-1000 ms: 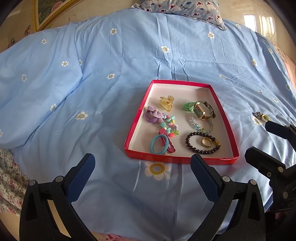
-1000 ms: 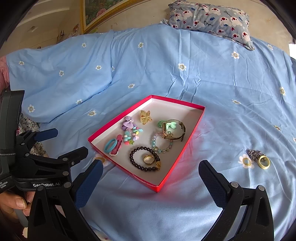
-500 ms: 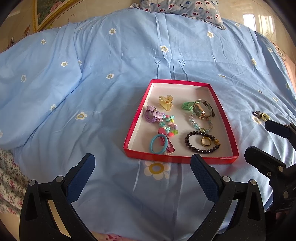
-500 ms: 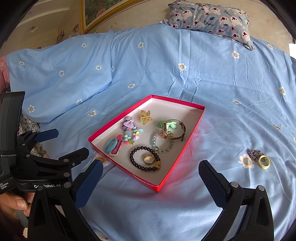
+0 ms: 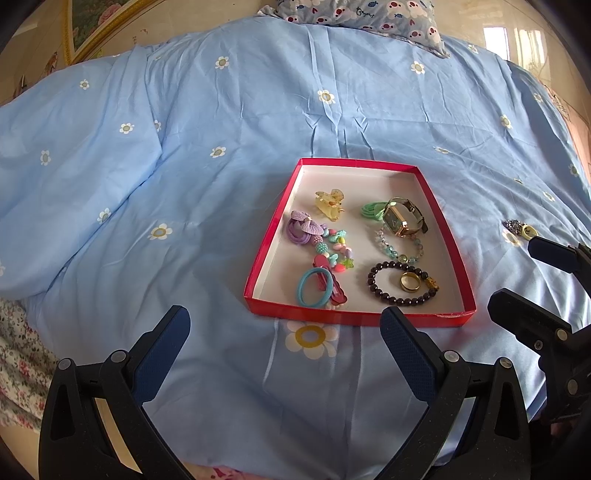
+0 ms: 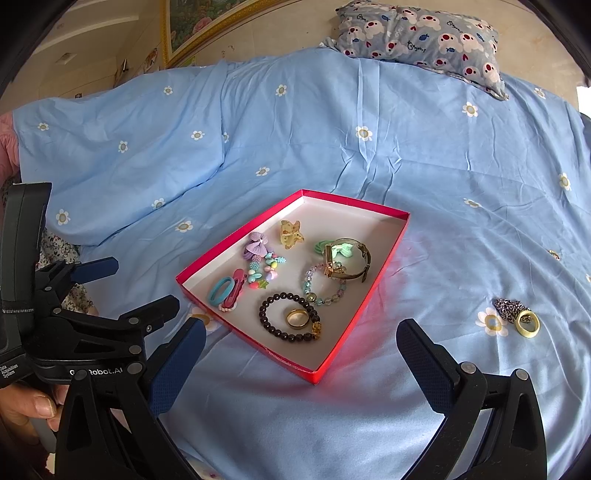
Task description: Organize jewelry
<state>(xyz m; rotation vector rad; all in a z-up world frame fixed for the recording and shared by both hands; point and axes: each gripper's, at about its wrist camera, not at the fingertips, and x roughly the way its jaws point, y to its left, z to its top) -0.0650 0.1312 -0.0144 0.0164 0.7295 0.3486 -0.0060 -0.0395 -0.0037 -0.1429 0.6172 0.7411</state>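
A red shallow box (image 5: pixel 269 236) (image 6: pixel 364 306) lies on the blue flowered bedspread. Inside it are a gold watch (image 5: pixel 400 221) (image 6: pixel 345 260), a dark bead bracelet (image 5: pixel 402 290) (image 6: pixel 290 317) with a gold ring (image 5: pixel 410 282) (image 6: pixel 297 317) in it, a pale bead bracelet (image 6: pixel 325 286), hair ties and clips. Outside the box, to its right, a pale ring with a metal chain (image 6: pixel 519 317) (image 5: pixel 521 229) lies on the bedspread. My left gripper (image 5: pixel 284 334) hangs open before the box's near edge. My right gripper (image 6: pixel 301 345) is open over the box's near corner, holding nothing.
A patterned pillow (image 6: pixel 421 31) lies at the head of the bed below a framed picture (image 6: pixel 195 22). A hand (image 6: pixel 26 406) holds the left gripper's handle at the right wrist view's left edge. A flowered cloth (image 5: pixel 14 350) shows at the bed's left edge.
The box sits a touch higher in the left wrist view; otherwise both grippers stay open and nothing has moved.
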